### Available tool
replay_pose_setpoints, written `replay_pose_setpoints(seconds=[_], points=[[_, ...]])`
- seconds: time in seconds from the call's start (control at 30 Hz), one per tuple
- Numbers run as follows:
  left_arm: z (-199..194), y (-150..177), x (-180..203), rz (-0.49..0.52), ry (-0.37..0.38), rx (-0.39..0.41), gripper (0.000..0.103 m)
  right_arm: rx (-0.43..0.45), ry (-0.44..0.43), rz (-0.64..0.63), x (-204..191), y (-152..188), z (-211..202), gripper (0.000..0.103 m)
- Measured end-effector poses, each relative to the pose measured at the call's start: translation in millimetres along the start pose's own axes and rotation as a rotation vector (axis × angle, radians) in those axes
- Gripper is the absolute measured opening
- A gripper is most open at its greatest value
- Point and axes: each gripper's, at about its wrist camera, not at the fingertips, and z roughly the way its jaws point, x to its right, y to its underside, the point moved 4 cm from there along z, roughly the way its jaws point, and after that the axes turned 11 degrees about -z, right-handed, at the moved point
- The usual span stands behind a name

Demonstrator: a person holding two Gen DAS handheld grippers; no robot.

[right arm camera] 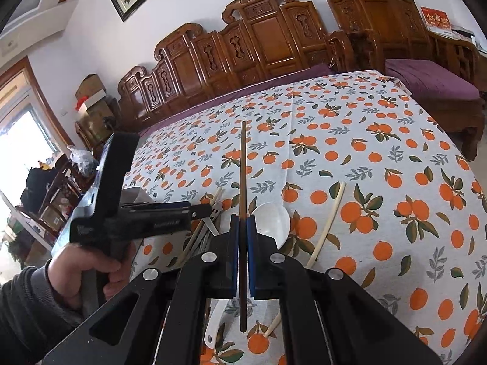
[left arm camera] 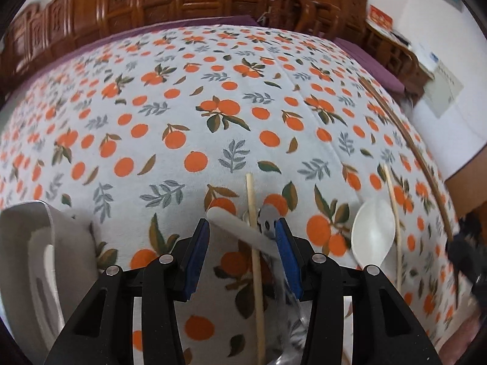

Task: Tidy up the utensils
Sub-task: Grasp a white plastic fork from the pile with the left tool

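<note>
- Nearest us, our right gripper (right arm camera: 242, 217) has its blue pads pinched tight on a dark brown chopstick (right arm camera: 243, 164), which runs straight out ahead over the table and sticks back out behind the pads as well.
- Just below and beside that grip, a white spoon (right arm camera: 271, 219) lies on the orange-print tablecloth (right arm camera: 380, 182), with a pale chopstick (right arm camera: 327, 225) to its right.
- Our left gripper (left arm camera: 242, 228) has its jaws partly apart, holding nothing. It hangs over a small pile of utensils.
- Between its pads we see a pale flat handle (left arm camera: 240, 225) lying slantwise, a light wooden chopstick (left arm camera: 254, 243) crossing it, and something of shiny metal (left arm camera: 266, 223) that we cannot make out clearly.
- At the left edge of that view stands a white holder (left arm camera: 33, 258), its shape partly cut off.
- Farther back, carved wooden furniture (right arm camera: 264, 39) lines the wall beyond the table.
</note>
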Motion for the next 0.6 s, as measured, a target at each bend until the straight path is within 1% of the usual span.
replay_pose_setpoints(seconds=[0.07, 0.17, 0.2, 0.23, 0.43, 0.6], points=[[5.1, -1.3, -1.2, -0.028, 0.01, -0.015, 0.043, 0.0, -0.003, -0.001, -0.5, -0.1, 0.5, 0.006], [6.2, -2.7, -0.2, -0.052, 0.016, -0.003, 0.042, 0.001, -0.004, 0.0, -0.8, -0.3, 0.4, 0.006], [6.2, -2.2, 0.5, -0.059, 0.023, -0.003, 0.036, 0.002, -0.005, 0.001, -0.8, -0.1, 0.9, 0.006], [6.6, -2.4, 0.9, -0.062, 0.03, -0.005, 0.027, 0.001, -0.004, 0.0, -1.0, -0.3, 0.6, 0.006], [0.7, -5.0, 1.6, -0.098, 0.082, 0.011, 0.02, 0.004, -0.009, -0.003, -2.0, -0.6, 0.5, 0.006], [-12.9, -4.5, 10.7, -0.069, 0.116, 0.033, 0.016, 0.005, -0.009, -0.003, -3.2, -1.1, -0.3, 0.006]])
